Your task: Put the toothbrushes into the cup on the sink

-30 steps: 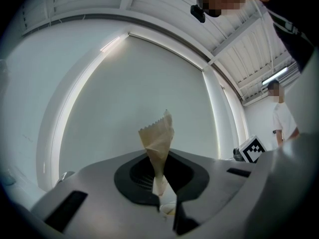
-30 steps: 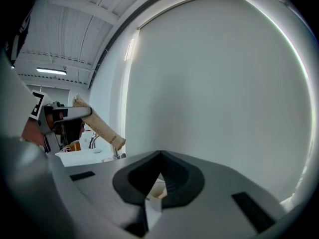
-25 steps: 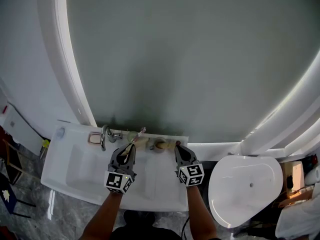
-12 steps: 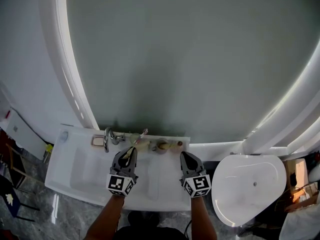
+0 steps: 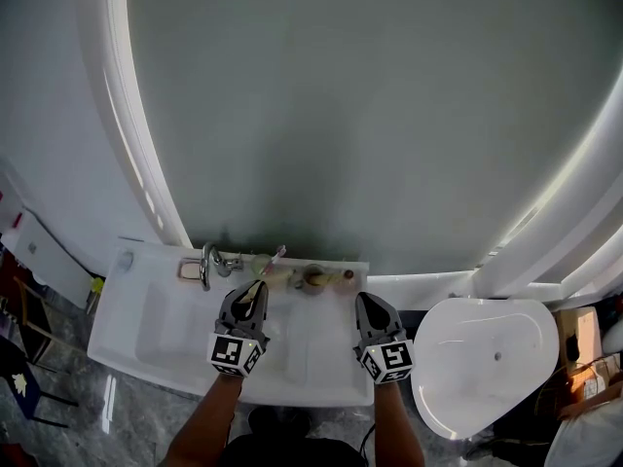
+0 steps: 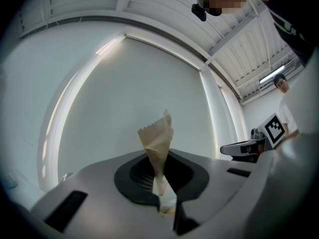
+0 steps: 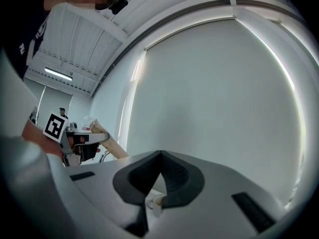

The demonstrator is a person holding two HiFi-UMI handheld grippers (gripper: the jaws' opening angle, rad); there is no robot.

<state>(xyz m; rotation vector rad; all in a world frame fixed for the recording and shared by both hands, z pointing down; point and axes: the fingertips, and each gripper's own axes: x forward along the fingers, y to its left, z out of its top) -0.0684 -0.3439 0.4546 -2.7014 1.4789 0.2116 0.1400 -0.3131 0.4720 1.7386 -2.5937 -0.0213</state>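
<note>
On the sink's (image 5: 146,334) back ledge stands a clear cup (image 5: 260,267), and a toothbrush (image 5: 276,255) leans out of it. My left gripper (image 5: 255,290) hovers just in front of the cup, shut on a toothbrush in a tan paper wrapper (image 5: 250,298). In the left gripper view the wrapper (image 6: 156,143) sticks up from between the jaws of my left gripper (image 6: 167,208), its top edge serrated. My right gripper (image 5: 368,303) is shut and empty, over the sink's right end. The right gripper view shows my right gripper (image 7: 149,203) with jaws together and the wrapped toothbrush (image 7: 110,144) at left.
A chrome faucet (image 5: 206,263) stands left of the cup. A round brownish object (image 5: 311,278) and a small item (image 5: 347,276) sit on the ledge to the right. A white toilet (image 5: 482,363) is beside the sink. A large pale wall panel rises behind.
My right gripper has drawn back from the ledge, toward me and slightly to the right. The left gripper has stayed in place with the wrapped toothbrush.
</note>
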